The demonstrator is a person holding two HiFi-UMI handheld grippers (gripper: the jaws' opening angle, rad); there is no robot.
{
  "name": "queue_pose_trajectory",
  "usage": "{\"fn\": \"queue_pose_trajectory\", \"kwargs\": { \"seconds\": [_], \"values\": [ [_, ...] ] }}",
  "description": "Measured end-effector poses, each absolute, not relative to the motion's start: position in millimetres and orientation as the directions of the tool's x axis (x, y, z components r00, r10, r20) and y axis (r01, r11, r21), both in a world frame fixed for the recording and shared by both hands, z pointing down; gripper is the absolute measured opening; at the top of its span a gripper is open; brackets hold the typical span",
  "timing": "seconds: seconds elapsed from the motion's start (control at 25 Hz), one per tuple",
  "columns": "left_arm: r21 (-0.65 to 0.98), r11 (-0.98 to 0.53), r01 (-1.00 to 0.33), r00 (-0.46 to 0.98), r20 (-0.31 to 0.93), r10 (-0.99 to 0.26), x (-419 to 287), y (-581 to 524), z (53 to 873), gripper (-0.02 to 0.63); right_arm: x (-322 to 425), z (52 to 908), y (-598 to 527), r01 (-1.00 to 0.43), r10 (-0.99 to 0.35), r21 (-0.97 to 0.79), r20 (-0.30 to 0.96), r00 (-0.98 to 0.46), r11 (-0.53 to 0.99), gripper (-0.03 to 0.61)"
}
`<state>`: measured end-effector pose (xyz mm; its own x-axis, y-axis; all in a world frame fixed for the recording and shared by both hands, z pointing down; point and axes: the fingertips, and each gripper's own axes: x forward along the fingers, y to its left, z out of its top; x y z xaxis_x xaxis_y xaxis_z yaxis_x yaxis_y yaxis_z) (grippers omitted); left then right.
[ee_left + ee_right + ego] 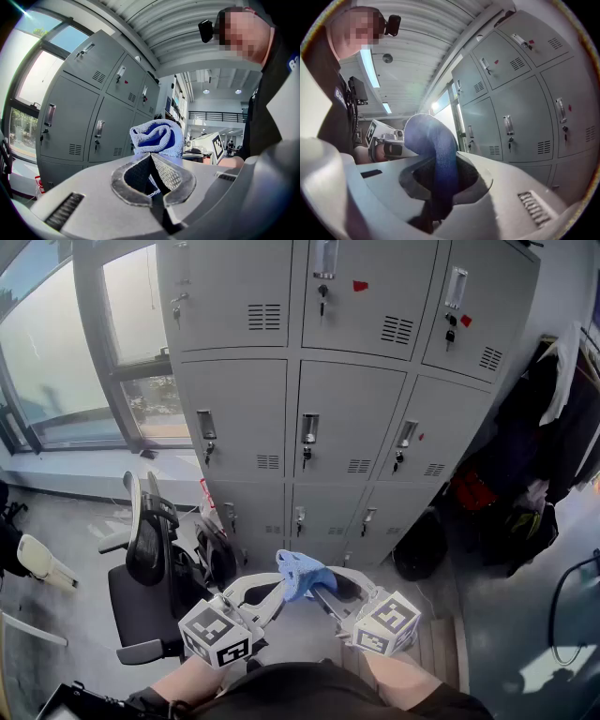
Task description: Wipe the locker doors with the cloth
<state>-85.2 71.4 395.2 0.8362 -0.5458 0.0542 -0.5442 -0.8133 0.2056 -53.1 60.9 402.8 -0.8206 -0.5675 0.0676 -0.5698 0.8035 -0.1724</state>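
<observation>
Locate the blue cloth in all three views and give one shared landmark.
Head view: cloth bottom centre, held between left gripper and right gripper.
Left gripper view: centre, bunched above the shut jaws.
Right gripper view: centre-left, arching up out of the jaws.
Shared landmark: the grey lockers, behind the cloth in all three.

- Grey metal lockers (347, 381) fill the far wall in stacked rows.
- Tall windows (56, 352) to their left let in bright daylight.
- A black office chair (150, 568) stands on the grey floor (66, 521) near the lockers.
- Dark clothes (544, 427) hang to the right.
- A strip light (370, 63) glows on the ribbed ceiling (426, 33).
</observation>
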Motion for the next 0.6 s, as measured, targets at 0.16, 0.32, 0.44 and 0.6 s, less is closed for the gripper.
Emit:
{"fn": "queue_pose_trajectory", "kwargs": {
  "seconds": [0.16, 0.32, 0.44, 0.6],
  "values": [
    [0.209, -0.81, -0.548, 0.834, 0.057, -0.549, -83.5, 68.4, 395.7, -0.002, -50.2, 405.1, 58.1, -0.574, -0.572, -0.177, 0.069, -0.817, 0.799, 0.057],
    [0.21, -0.811, -0.545, 0.835, 0.056, -0.547, -81.0, 66.3, 397.9, -0.002, -49.1, 406.1, 56.4, -0.572, -0.57, -0.183, 0.071, -0.819, 0.799, 0.057],
    [0.213, -0.81, -0.546, 0.835, 0.056, -0.548, -77.9, 65.0, 398.3, -0.002, -47.5, 406.2, 56.5, -0.561, -0.559, -0.182, 0.068, -0.827, 0.808, 0.057],
    [0.211, -0.81, -0.547, 0.834, 0.061, -0.548, -72.4, 62.7, 398.6, -0.002, -44.7, 408.1, 57.3, -0.54, -0.541, -0.211, 0.061, -0.839, 0.815, 0.057]
  ]
}}
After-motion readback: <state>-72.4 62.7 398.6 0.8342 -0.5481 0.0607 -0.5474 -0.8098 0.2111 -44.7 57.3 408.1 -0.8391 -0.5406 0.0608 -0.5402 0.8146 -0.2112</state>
